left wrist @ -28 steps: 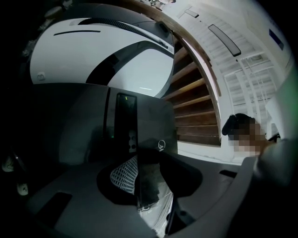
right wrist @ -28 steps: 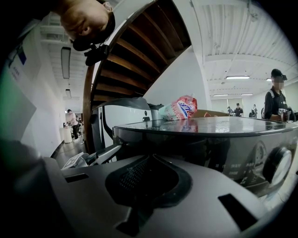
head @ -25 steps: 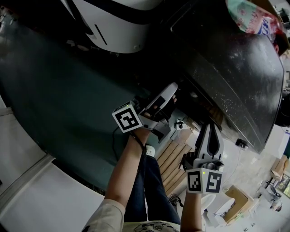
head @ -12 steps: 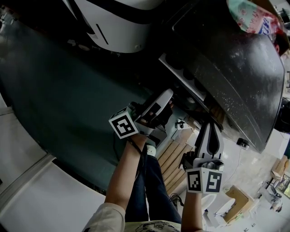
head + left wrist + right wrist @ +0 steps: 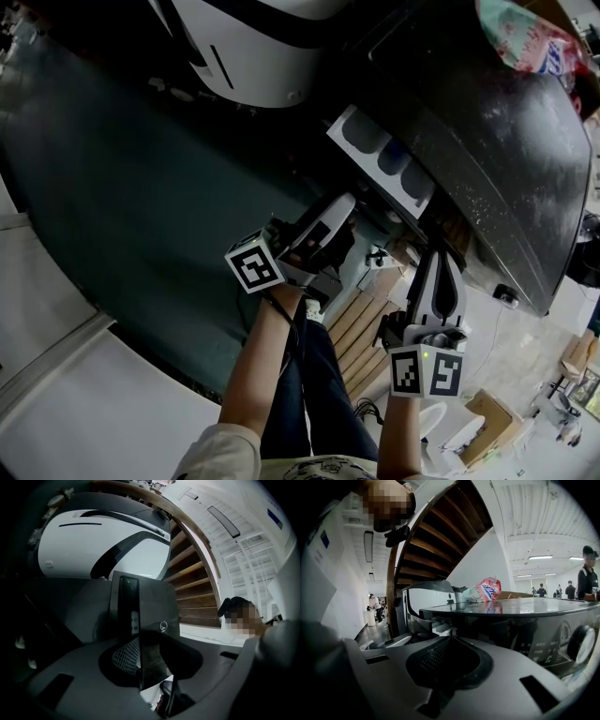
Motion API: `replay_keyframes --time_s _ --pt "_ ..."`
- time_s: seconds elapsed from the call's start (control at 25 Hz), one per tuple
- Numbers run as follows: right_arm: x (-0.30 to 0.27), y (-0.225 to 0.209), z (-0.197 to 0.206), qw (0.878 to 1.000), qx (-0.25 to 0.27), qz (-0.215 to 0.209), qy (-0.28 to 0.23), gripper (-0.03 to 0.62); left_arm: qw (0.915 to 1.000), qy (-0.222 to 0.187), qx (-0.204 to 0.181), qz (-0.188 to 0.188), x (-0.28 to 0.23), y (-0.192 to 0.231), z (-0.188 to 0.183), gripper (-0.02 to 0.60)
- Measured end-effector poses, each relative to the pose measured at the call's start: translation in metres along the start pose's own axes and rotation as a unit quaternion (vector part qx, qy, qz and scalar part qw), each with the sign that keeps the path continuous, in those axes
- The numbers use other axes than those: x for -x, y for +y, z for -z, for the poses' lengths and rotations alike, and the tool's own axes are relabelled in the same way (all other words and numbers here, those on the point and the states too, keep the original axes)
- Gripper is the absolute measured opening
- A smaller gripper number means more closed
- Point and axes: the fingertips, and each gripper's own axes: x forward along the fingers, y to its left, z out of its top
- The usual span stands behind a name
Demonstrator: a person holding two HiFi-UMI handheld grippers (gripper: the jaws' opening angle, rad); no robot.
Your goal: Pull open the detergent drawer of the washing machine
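Detergent drawer (image 5: 380, 155), a dark glossy-fronted plastic tray w/ white compartments, stands partly out of the upper front of the dark front-loading washing machine (image 5: 497, 141), its pockets open to the head view. The left gripper (image 5: 345, 211) has its jaws narrowed onto the drawer's thin front panel (image 5: 140, 620), which runs edge-on between the pads in the left gripper view. The right gripper (image 5: 438, 262) hangs just beside the machine front, below the drawer, jaws together and empty. Handling, prob.: light, stiff, hollow plastic on short rails, so it should slide w/ little force. But the glossy face looks slippery and the panel thin. Best hold is across the panel's edge; pull straight along the rails w/o twisting, and ease off near the end stop so the tray doesn't jerk out. Machine top is dark and speckled, w/ a pink-and-green plastic packet (image 5: 525, 37) lying on it. Room: a white rounded appliance w/ a black band (image 5: 253, 47) near the machine, brown wooden stair treads (image 5: 192, 588) curving overhead, white walls, strip lights, a few people (image 5: 587, 576) well apart in the bkgd.
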Motion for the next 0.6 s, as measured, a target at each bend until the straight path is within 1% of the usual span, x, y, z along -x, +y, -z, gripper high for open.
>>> replay_keyframes --time_s 0.28,0.6 --pt "0.006 0.004 0.002 1.000 -0.001 -0.011 -0.001 0.020 0.9999 -0.012 -0.003 0.004 0.014 -0.008 0.003 0.138" --pt "0.012 0.011 0.003 1.000 0.000 -0.019 -0.002 0.020 0.9999 -0.010 -0.007 -0.007 0.029 -0.013 0.005 0.133"
